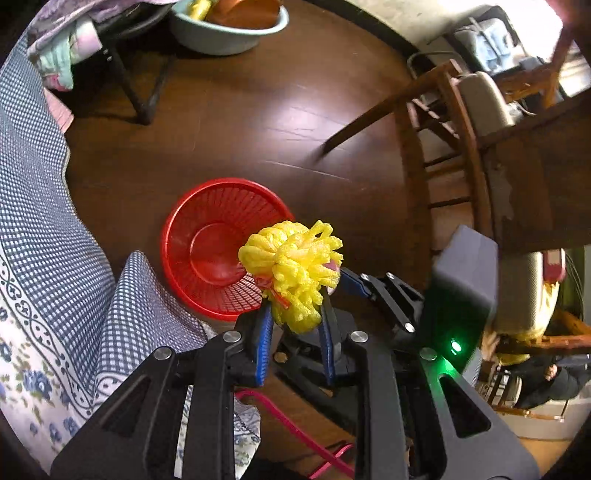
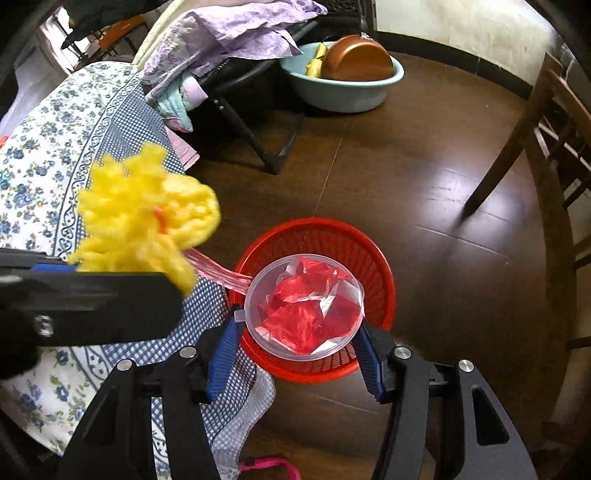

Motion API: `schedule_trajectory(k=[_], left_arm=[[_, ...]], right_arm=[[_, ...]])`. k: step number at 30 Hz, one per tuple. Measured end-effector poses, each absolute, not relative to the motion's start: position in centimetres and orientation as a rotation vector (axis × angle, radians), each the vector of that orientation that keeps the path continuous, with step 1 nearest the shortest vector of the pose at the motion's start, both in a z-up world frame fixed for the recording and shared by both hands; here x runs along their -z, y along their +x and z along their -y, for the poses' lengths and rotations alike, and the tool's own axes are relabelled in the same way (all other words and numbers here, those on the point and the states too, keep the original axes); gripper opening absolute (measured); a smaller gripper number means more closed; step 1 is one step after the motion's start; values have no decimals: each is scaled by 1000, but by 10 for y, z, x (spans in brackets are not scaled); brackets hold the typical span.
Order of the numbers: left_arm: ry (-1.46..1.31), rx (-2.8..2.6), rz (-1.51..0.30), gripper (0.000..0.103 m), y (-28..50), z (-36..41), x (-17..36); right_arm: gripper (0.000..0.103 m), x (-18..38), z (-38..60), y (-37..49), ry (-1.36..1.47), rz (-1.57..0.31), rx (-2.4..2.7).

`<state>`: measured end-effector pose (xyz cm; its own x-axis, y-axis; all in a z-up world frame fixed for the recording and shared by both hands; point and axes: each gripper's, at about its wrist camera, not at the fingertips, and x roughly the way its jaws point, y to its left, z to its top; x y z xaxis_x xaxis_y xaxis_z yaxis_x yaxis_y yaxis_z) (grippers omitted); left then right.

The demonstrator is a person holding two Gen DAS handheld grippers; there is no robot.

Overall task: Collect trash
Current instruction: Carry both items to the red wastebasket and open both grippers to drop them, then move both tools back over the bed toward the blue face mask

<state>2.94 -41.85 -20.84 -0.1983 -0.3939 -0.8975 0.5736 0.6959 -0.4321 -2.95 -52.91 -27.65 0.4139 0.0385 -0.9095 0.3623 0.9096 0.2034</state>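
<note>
Left gripper [image 1: 295, 314] is clamped narrow on a yellow foam fruit net [image 1: 293, 266], bunched up, with a bit of red plastic caught in it. It hangs over the near rim of the red plastic basket [image 1: 207, 236] on the dark wood floor [image 1: 258, 122]. Basket looks empty in the left wrist view.

Right gripper [image 2: 297, 332] sits about half-wide, blue pads pressing both sides of a clear round plastic container [image 2: 304, 304] stuffed with a crumpled red plastic bag [image 2: 295, 317]. Container is directly above the basket [image 2: 373, 254], tilted toward the camera. A pink plastic strip [image 2: 218, 271] trails from the net [image 2: 144, 218] toward the container.

Blue-checked floral tablecloth [image 2: 55, 155] hangs just left of the basket. Farther back: teal basin [image 2: 351, 92] holding a copper-coloured bowl [image 2: 358, 59], folding rack with purple cloth [image 2: 236, 33], wooden chair [image 2: 546, 122] on the right.
</note>
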Motion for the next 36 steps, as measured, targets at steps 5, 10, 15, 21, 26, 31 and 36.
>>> schedule_trajectory(k=[5,10,15,21,26,31,36], left_arm=[[69,826,-1593,52,40,416,218],[70,823,-1598,56,35,415,212],[79,831,-1551,56,26,412,186],[84,841,-1402,56,11,387,125],[67,791,-1272,62,4,344,73],[59,700,-1155,65,9,286,33],[8,543,-1060,70,20,211,8]], right_arm=[[75,274,537,-37,431,-1099,276],[76,258,540,-49,407,-1091,294],[77,228,542,-67,385,-1053,310],[82,169,532,-80,352,-946,292],[86,120,504,-73,278,-876,255],[89,79,466,-55,224,-832,203],[91,44,415,-30,151,-785,133]])
